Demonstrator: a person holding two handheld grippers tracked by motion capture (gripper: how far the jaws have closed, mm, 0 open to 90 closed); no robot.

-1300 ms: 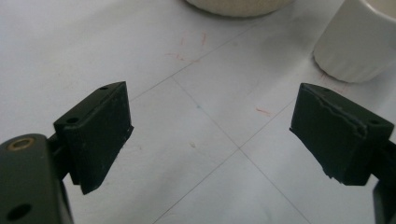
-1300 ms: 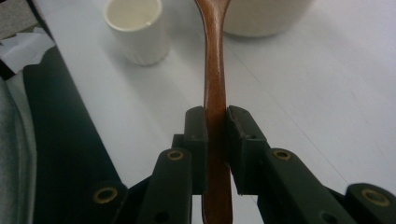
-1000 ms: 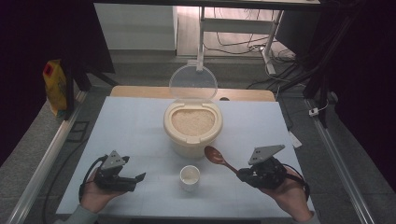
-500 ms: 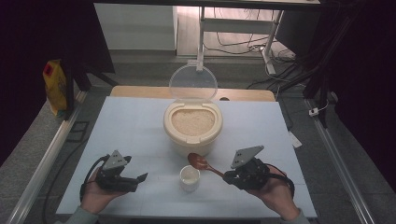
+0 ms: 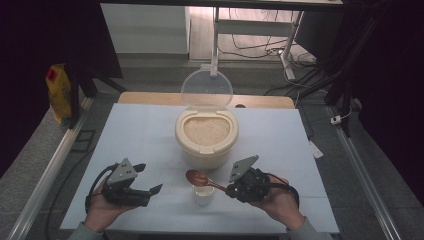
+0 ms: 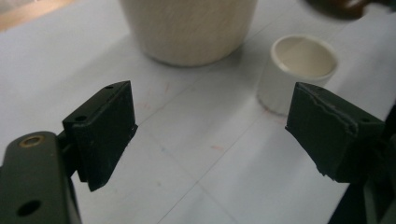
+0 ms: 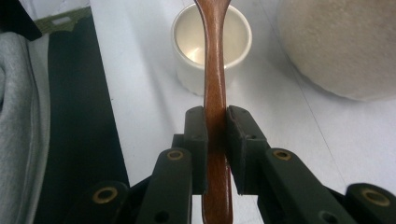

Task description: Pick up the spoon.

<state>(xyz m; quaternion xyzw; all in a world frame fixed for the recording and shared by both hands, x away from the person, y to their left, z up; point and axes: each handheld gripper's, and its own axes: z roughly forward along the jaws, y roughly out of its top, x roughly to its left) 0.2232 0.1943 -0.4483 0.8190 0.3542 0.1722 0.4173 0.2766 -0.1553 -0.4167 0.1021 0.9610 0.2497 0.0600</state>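
Observation:
A cream rice bin [image 5: 206, 136] stands mid-table with its clear lid [image 5: 207, 89] tipped up at the back, rice showing inside. In front of it sits a small white cup [image 5: 203, 194] [image 6: 297, 70] [image 7: 211, 44]. My right gripper [image 5: 231, 190] [image 7: 215, 126] is shut on the handle of a brown wooden spoon [image 5: 199, 178] [image 7: 215, 70], whose bowl hangs over the cup. My left gripper [image 5: 149, 179] [image 6: 212, 135] rests open near the front left, its jaws wide apart, pointing toward the cup and bin [image 6: 187, 28].
The pale blue table top [image 5: 140, 135] ends at metal rails left and right. A yellow package [image 5: 59, 92] stands off the table at far left. A white tag [image 5: 316, 149] lies at the right edge. A grey sleeve [image 7: 14, 126] lies beside the right gripper.
My right gripper has carried the spoon leftward and toward the front, from beside the bin to over the white cup. The left gripper has stayed almost still.

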